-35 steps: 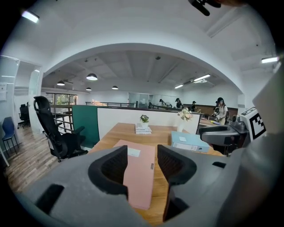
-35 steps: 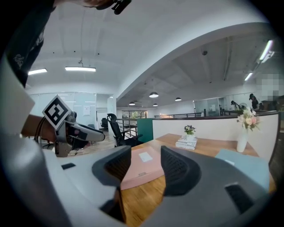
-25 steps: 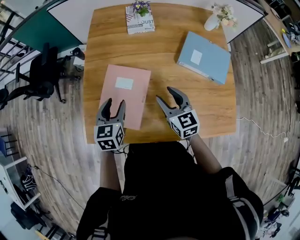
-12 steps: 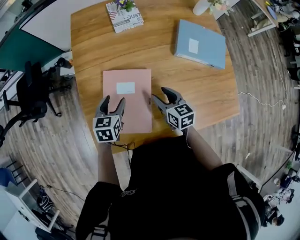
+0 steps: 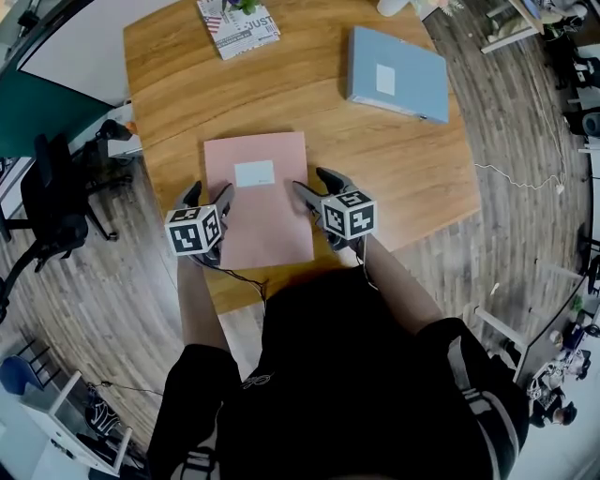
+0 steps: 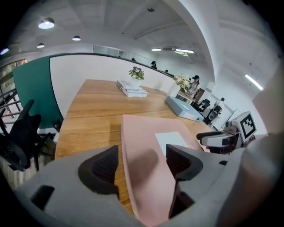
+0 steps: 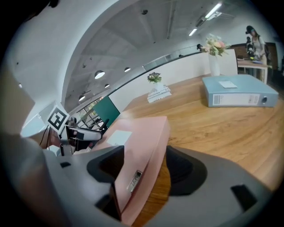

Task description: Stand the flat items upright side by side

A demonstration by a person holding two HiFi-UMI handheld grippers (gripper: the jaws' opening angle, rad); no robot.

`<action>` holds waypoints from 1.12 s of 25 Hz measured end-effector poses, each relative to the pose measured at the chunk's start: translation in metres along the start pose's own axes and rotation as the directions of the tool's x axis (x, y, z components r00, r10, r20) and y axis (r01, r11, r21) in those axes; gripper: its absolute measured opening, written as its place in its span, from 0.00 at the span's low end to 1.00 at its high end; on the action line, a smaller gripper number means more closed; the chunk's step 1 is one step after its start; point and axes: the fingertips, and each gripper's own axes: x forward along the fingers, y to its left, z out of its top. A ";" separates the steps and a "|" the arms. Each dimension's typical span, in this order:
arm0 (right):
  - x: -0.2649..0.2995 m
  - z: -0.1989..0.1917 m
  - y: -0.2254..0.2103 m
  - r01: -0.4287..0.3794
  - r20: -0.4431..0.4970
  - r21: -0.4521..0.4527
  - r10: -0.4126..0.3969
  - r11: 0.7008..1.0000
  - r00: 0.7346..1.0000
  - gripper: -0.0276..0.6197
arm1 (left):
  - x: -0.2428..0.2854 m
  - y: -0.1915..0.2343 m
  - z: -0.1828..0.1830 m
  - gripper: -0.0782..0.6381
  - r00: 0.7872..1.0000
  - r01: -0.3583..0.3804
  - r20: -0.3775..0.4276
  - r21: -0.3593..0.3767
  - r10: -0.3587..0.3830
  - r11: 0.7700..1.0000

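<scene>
Wooden table (image 5: 403, 178) on a plank floor (image 5: 525, 253), seen from above, with a black chair (image 5: 52, 202) at the left. A pink binder (image 5: 267, 225) lies flat on the near half of the table, white label (image 5: 255, 173) upward, its near edge close to the table's front edge. A blue binder (image 5: 396, 73) lies flat at the far right, well apart from the pink one. A stack of magazines (image 5: 239, 28) carrying a small plant sits at the far left. The left claw (image 5: 208, 192) is at the pink binder's left edge. Its jaws are apart and have just been opening. That edge runs between them, one jaw over bare wood and the other above the cover, where it casts a shadow; neither pad presses, so the claw is released. The right claw (image 5: 309, 180) is at the binder's right edge, the thick side with a small metal fitting. Its jaws have likewise just been opening and straddle that side with a gap, one over the cover, one on the table side; it too is released.
</scene>
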 end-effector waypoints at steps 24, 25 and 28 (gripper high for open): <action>0.019 0.031 0.003 -0.055 -0.024 -0.118 0.053 0.991 0.998 0.55 | 0.017 -0.035 0.003 0.73 0.999 -0.007 0.031 -0.081 0.010 0.997; 0.015 0.039 0.005 -0.058 0.000 -0.145 0.058 0.988 0.998 0.55 | 0.012 -0.038 0.010 0.74 0.997 -0.019 0.067 -0.070 0.024 0.997; 0.003 0.064 0.010 -0.058 0.072 -0.220 0.075 0.974 0.995 0.55 | -0.002 -0.048 0.029 0.74 0.984 -0.050 0.168 -0.041 0.056 0.998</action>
